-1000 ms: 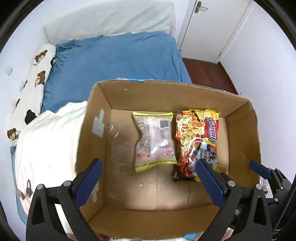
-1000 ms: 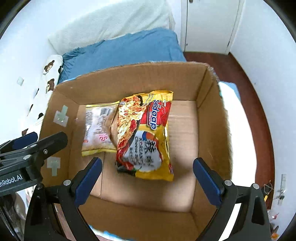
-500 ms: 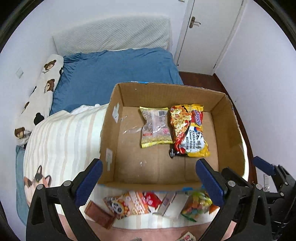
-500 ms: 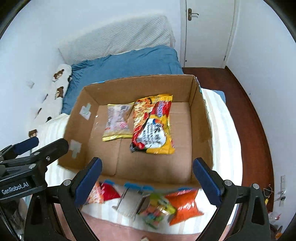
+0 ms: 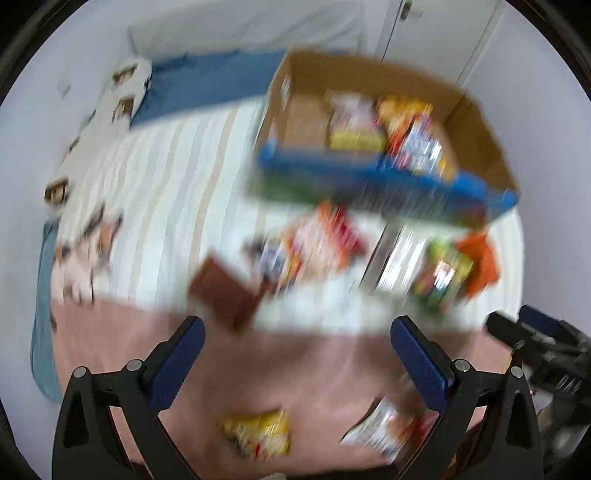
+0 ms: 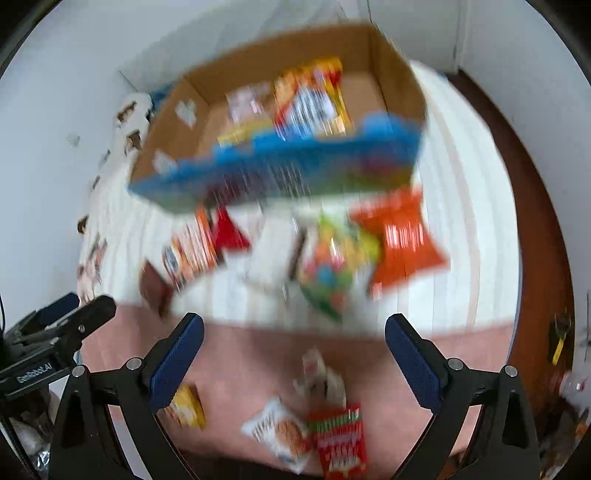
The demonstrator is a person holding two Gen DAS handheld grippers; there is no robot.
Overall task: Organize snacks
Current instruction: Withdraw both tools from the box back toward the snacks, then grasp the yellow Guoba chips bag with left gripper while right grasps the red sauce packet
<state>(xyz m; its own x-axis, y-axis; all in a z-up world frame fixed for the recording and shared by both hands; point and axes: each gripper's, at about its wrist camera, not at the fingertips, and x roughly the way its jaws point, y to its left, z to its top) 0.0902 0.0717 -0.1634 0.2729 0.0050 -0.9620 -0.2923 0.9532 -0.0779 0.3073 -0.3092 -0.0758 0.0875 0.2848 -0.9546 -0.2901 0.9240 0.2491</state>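
Inside cardboard box [image 6: 391,70]: 2 snack packs [image 6: 314,99]; both grippers [image 5: 295,343] [image 6: 293,341] agape.

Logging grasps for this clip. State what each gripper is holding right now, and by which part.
Nothing is held. The left gripper and the right gripper both stand open and empty above the bed, with the loose snacks and the cardboard box beyond their fingertips.

Home bedroom: bed [image 5: 177,177], pillow [image 5: 207,86], door [image 5: 436,33].

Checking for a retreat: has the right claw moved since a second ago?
Yes. The right claw has pulled back from the cardboard box; loose snacks now show.
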